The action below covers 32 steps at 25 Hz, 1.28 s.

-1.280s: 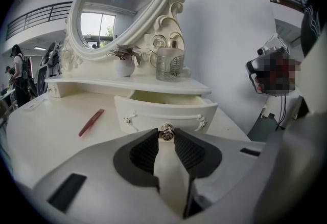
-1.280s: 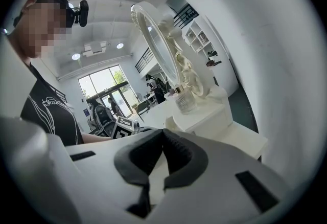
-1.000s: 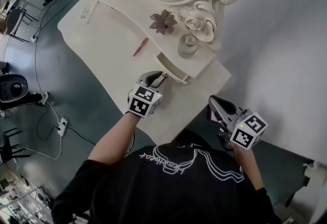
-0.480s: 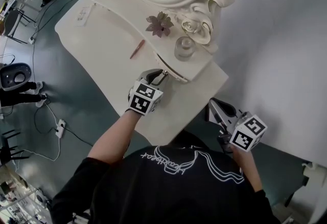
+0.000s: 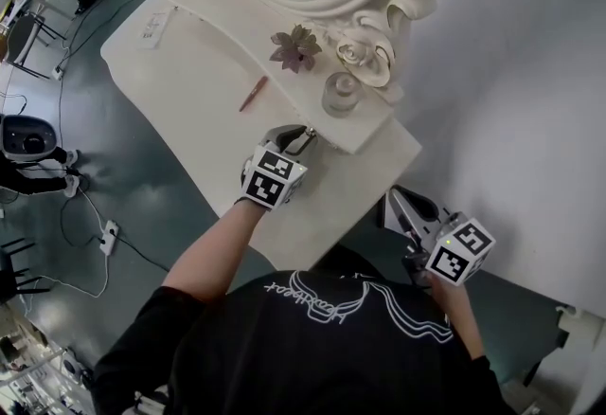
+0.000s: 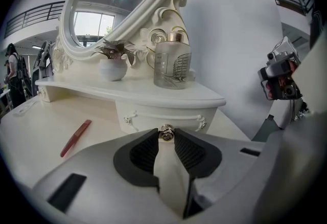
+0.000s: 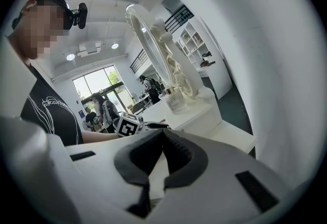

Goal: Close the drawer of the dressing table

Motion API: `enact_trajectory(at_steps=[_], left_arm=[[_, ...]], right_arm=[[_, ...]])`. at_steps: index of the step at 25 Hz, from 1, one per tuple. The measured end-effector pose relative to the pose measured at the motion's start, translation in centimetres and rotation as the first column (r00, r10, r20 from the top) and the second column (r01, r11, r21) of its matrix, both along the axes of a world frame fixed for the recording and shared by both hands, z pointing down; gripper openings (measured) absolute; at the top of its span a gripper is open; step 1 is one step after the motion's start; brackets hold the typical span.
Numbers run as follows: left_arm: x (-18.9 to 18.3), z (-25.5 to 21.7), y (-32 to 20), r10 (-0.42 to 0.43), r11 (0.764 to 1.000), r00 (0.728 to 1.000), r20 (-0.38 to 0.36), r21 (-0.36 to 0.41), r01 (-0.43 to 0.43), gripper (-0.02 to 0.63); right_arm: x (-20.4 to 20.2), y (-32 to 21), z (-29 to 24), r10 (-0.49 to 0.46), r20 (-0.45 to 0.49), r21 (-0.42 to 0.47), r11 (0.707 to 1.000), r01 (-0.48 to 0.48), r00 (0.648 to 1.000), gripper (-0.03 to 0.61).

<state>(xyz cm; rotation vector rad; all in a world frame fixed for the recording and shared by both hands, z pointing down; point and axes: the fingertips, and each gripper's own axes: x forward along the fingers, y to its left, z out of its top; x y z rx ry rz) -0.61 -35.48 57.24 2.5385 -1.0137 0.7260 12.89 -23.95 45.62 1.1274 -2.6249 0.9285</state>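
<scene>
Cream dressing table (image 5: 189,72) against white wall (image 5: 530,72), grey-green floor (image 5: 123,148)

Cream dressing table (image 5: 180,63), red pen (image 5: 253,93) on top, glass jar (image 5: 341,94) and plant (image 5: 294,47) on its shelf (image 5: 237,13)

Glass jar (image 5: 341,93) near small potted plant (image 5: 295,47), red pen (image 5: 253,93) lying flat, white power strip (image 5: 111,235) on grey floor (image 5: 142,176)

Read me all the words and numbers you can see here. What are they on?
No text can be read for certain.
Black shirt: curly white word, upside down, too blurred to read.
Marker cubes: black-and-white squares, no letters.
Glass jar: faint lines, no words.
White slip: marks too small to read.
</scene>
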Motion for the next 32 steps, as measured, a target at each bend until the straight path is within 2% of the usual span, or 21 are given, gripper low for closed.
enact_trajectory(at_steps=[11, 18, 22, 26, 32], left_arm=[[0.8, 0.1, -0.7, -0.015, 1.0, 1.0, -0.003, -0.006, 0.015, 0.1], [0.8, 0.0, -0.8, -0.018, 0.999, 0.996, -0.09, -0.052, 0.013, 0.1], [0.7, -0.4, -0.5, 0.016, 0.999, 0.997, -0.081, -0.029, -0.018, 0.149], [0.2, -2.0, 0.6, 0.041, 0.999, 0.992, -0.121, 0.004, -0.041, 0.201], [-1.5, -6.2, 2.9, 0.005, 1.0, 0.979, -0.204, 0.026, 0.0, 0.209]], right_arm=[[0.6, 0.3, 0.2, 0.024, 0.0, -0.014, 1.0, -0.024, 1.0, 0.005], [0.1, 0.4, 0.2, 0.019, 0.006, -0.014, 1.0, -0.019, 1.0, 0.005], [-0.4, 0.4, -0.1, 0.013, 0.008, -0.007, 1.0, -0.013, 1.0, 0.005], [-1.3, 0.8, -0.5, 0.001, 0.014, 0.007, 1.0, -0.001, 1.0, 0.005], [-2.8, 2.0, -1.1, -0.015, 0.012, 0.016, 1.0, 0.014, 1.0, 0.005]])
